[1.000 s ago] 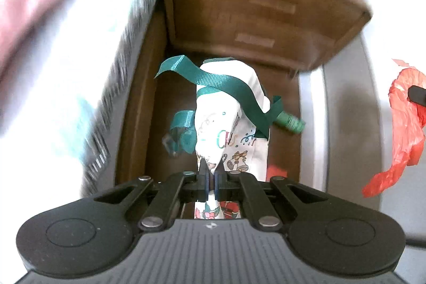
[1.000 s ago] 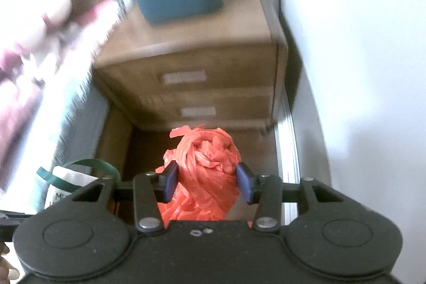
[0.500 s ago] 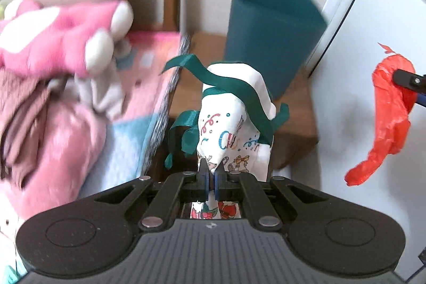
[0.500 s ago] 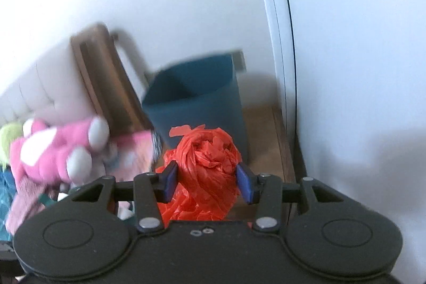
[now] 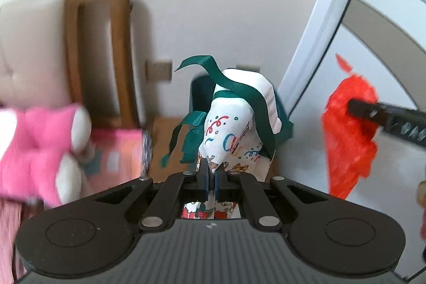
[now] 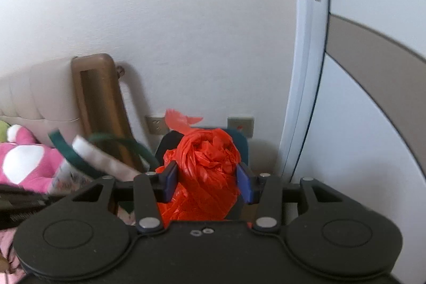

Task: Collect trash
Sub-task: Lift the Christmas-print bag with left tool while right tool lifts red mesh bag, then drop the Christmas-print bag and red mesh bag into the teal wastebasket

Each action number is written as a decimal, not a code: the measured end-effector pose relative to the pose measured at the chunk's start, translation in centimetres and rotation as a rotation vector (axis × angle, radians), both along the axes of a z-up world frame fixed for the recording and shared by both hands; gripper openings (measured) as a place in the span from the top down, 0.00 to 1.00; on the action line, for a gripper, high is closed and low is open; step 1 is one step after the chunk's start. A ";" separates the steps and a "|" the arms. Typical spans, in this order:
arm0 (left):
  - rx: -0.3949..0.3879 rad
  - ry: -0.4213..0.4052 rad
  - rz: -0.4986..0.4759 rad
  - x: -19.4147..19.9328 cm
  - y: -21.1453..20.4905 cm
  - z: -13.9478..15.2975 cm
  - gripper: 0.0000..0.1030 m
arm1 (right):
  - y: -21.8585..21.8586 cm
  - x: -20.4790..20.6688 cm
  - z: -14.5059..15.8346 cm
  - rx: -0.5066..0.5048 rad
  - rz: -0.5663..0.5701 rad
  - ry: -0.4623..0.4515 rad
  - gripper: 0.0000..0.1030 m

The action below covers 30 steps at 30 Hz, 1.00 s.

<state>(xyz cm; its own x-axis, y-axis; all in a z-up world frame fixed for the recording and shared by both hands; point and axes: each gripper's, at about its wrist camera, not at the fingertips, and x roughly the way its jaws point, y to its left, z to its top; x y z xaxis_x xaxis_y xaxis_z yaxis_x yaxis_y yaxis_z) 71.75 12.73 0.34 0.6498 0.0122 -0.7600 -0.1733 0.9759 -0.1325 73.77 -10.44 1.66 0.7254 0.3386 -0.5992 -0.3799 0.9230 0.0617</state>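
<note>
1. white wall point(image 6: 186, 31) fills the background of both views, with a padded headboard and its brown wooden post point(image 6: 98, 103) at ten o'clock and a pink plush toy point(image 5: 40, 145) on the bed at nine o'clock.
2. left gripper point(image 5: 210, 181) has its jaws pinched fully together on a fold of the printed gift bag point(image 5: 234, 140), which hangs forward from the tips with its green ribbon handles point(image 5: 237, 89) trailing loose toward eleven o'clock.
3. right gripper point(image 6: 207, 180) has its jaws about half apart, with both blue pads pressed into the sides of the crumpled red plastic bag point(image 6: 207, 167); the wad bulges above and below the pads.
4. teal waste bin point(image 6: 243, 148) stands on the wooden bedside cabinet point(image 5: 165, 145), directly behind each held item at twelve o'clock, and is mostly hidden by them.
5. my reading is that the coming move turns on this: the bin lies straight ahead of and below both grippers, so each load needs carrying forward over the rim before its jaws part.
6. which hand is nearer the bin i cannot tell; seen from the left wrist, the red bag hangs at three o'clock, apart from the gift bag.
7. the gift bag's long axis runs away from the jaws, so i judge the ribbons could snag on the rim.
</note>
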 end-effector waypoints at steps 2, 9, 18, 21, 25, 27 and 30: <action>0.017 -0.026 0.001 2.2 0.0 0.9 0.97 | 0.9 1.8 0.1 -0.006 0.000 -0.017 0.56; 0.003 -0.028 0.032 10.3 0.1 0.0 0.97 | 3.3 7.6 -1.8 0.012 -0.038 -0.019 0.56; -0.023 -0.014 0.057 16.4 1.9 -6.0 0.97 | 4.9 11.6 -6.0 0.045 -0.070 -0.054 0.56; -0.021 0.005 0.053 17.5 2.2 -7.8 0.97 | 5.3 12.7 -7.9 0.057 -0.088 -0.032 0.56; -0.029 0.013 0.031 18.3 2.3 -9.5 0.97 | 5.3 13.8 -10.3 0.066 -0.098 0.015 0.56; -0.025 0.018 0.007 18.9 1.9 -10.2 0.97 | 5.3 14.1 -11.4 0.054 -0.102 0.042 0.56; -0.012 0.031 -0.035 19.5 0.9 -11.0 0.97 | 5.6 14.3 -13.0 0.004 -0.089 0.077 0.56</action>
